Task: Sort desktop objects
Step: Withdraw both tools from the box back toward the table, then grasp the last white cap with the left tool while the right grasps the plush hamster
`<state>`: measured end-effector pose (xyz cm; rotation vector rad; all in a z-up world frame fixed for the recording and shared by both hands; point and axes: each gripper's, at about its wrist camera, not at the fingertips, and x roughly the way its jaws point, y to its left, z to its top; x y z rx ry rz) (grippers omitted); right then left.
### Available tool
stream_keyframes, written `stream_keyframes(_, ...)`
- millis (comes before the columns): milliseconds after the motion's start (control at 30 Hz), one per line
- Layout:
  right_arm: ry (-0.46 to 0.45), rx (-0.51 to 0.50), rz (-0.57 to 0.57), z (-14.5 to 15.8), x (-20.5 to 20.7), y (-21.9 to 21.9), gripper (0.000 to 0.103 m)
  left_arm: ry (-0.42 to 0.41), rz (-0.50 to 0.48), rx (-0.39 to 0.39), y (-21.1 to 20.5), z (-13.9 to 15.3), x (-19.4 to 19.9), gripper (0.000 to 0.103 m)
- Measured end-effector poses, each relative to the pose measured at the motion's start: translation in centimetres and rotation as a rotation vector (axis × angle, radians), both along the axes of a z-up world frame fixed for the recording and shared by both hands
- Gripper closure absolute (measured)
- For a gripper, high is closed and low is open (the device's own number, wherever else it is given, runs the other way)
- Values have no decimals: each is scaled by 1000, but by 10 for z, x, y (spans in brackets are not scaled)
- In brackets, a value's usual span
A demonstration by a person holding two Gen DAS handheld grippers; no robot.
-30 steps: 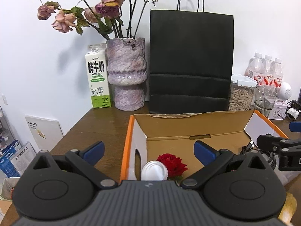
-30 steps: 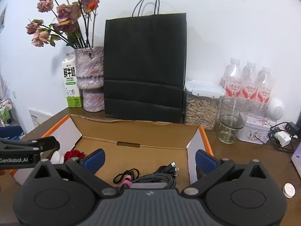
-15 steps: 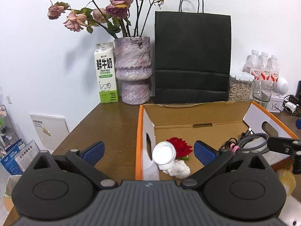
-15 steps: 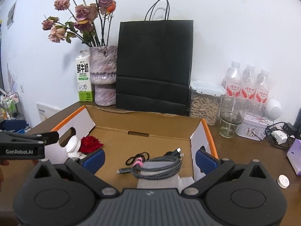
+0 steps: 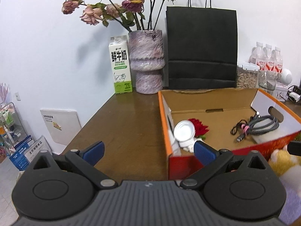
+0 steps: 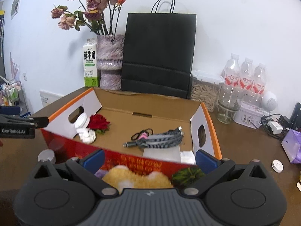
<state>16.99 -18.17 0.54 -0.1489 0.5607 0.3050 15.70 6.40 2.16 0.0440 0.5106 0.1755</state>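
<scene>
Beside the box, we are hovering both grippers, fingers spread and empty; rushing risks knocking the plush toy off the surface.

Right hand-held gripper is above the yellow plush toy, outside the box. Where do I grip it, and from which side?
Grip the plush toy across its rounded body, from straight above. It lies low against the box's red front wall, between the open fingers of the right hand-held gripper; its soft body should squeeze.
</scene>
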Motion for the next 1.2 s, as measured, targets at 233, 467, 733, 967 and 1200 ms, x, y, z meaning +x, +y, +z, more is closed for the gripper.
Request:
stream_keyframes(233,43,-16,10,-10,-19,1,0,28,-2,-7,14,-8,-22,0)
stream_keyframes(467,94,-5,14,-19,-28,1,2,56,-16,-24,21,-17,-39,0)
stream_keyframes(733,182,54,-15,-32,-17,2,15,74,-9,-48,29,-24,-53,0)
stream_keyframes(967,198,51,-26,-38,-14,6,16,71,4,-71,36,-25,-55,0)
stream_keyframes(1200,210,86,-5,-40,-18,3,41,77,-2,-74,33,-27,-55,0)
